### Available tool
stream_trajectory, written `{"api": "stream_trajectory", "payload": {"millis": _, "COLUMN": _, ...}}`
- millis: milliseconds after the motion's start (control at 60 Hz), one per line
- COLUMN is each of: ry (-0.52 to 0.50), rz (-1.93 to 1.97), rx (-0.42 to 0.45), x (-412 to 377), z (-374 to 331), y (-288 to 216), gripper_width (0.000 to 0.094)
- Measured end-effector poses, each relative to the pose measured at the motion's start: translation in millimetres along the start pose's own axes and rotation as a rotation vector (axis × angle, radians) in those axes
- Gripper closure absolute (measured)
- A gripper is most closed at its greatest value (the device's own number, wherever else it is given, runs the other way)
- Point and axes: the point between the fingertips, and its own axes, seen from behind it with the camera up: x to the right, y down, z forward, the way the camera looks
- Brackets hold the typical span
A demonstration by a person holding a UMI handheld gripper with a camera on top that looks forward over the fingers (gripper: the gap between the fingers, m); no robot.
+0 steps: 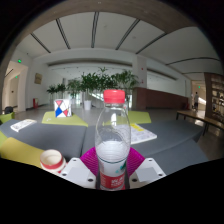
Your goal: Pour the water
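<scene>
With my gripper (113, 172) clamped on the red-capped water bottle (113, 140), I judge tilting toward the cup (52, 159) comes next.

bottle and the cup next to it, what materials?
Bottle: clear, glossy plastic by the look; background shows through it. Red cap, likely plastic. It stands between the gripper fingers.
Cup: white with a reddish rim, matte; paper or plastic, cannot tell.
</scene>
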Motion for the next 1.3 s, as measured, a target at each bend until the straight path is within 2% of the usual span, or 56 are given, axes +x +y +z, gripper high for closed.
{"api": "stream_trajectory", "payload": {"millis": 100, "ry": -0.004, "rz": -0.007, "rx": -0.068, "x": 5, "z": 12, "y": 42, "gripper_width": 0.0614}}
{"api": "stream_trajectory", "payload": {"millis": 133, "ry": -0.009, "rz": -0.008, "rx": -0.004, "x": 1, "z": 10, "y": 35, "gripper_width": 0.0612}}
{"api": "stream_trajectory", "payload": {"millis": 200, "ry": -0.009, "rz": 0.003, "rx": -0.013, "x": 6, "z": 12, "y": 29, "gripper_width": 0.0607}}
{"api": "stream_trajectory", "payload": {"millis": 250, "ry": -0.01, "rz": 0.01, "rx": -0.014, "x": 3, "z": 9, "y": 40, "gripper_width": 0.0513}}
{"api": "stream_trajectory", "payload": {"millis": 367, "ry": -0.004, "rz": 0.004, "rx": -0.061, "x": 3, "z": 8, "y": 42, "gripper_width": 0.0365}}
{"api": "stream_trajectory", "payload": {"millis": 450, "ry": 0.005, "rz": 0.0, "rx": -0.117, "x": 6, "z": 0, "y": 47, "gripper_width": 0.0057}}
{"api": "stream_trajectory", "payload": {"millis": 500, "ry": 0.02, "rz": -0.01, "rx": -0.157, "x": 6, "z": -18, "y": 47, "gripper_width": 0.0103}}
{"api": "stream_trajectory", "payload": {"millis": 567, "ry": 0.041, "rz": -0.034, "rx": -0.16, "x": 7, "z": -41, "y": 35, "gripper_width": 0.0071}}
{"api": "stream_trajectory", "payload": {"millis": 817, "ry": 0.077, "rz": -0.023, "rx": -0.212, "x": -4, "z": -153, "y": 4, "gripper_width": 0.008}}
{"api": "stream_trajectory", "payload": {"millis": 1083, "ry": 0.095, "rz": 0.004, "rx": -0.225, "x": -29, "z": -273, "y": -20, "gripper_width": 0.0078}}
{"api": "stream_trajectory", "payload": {"millis": 1300, "ry": 0.094, "rz": 0.015, "rx": -0.235, "x": -44, "z": -326, "y": -26, "gripper_width": 0.0082}}
